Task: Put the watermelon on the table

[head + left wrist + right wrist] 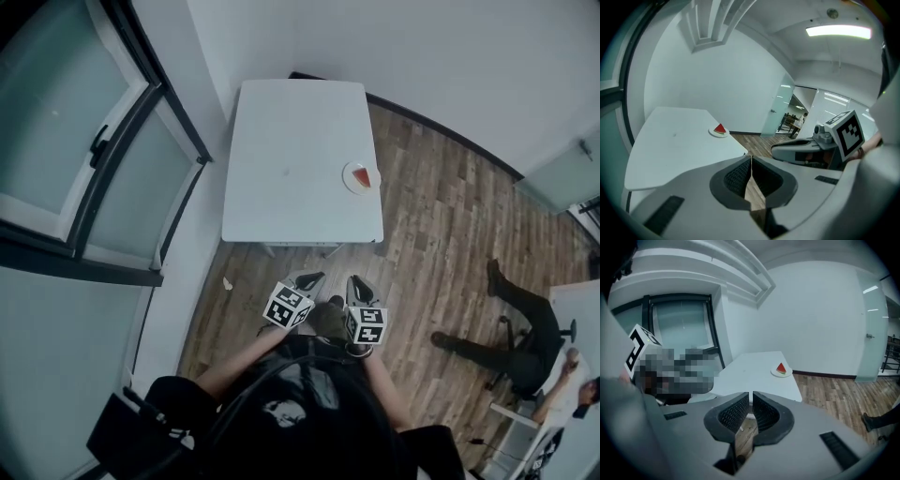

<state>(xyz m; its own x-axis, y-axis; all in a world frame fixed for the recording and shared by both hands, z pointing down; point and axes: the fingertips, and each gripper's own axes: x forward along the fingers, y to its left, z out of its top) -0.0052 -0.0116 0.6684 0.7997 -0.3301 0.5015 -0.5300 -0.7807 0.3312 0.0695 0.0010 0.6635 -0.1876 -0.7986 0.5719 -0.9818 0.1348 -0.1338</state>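
A red watermelon slice (361, 175) lies on a small white plate (351, 178) near the right edge of the white table (291, 141). Both grippers hover over the wooden floor in front of the table, close to my body and well short of the plate. My left gripper (311, 278) is shut with nothing in it, its jaws meeting (751, 158). My right gripper (354, 281) is also shut and empty (751, 395). In the left gripper view the watermelon slice (720, 128) sits at the table's right side; in the right gripper view the slice (781, 367) lies straight ahead.
A large window (84, 159) runs along the left wall beside the table. A seated person (525, 337) with outstretched legs is at the right, by another white desk (577, 319). A glass door (874, 329) stands at the far right. Wooden floor (441, 253) surrounds the table.
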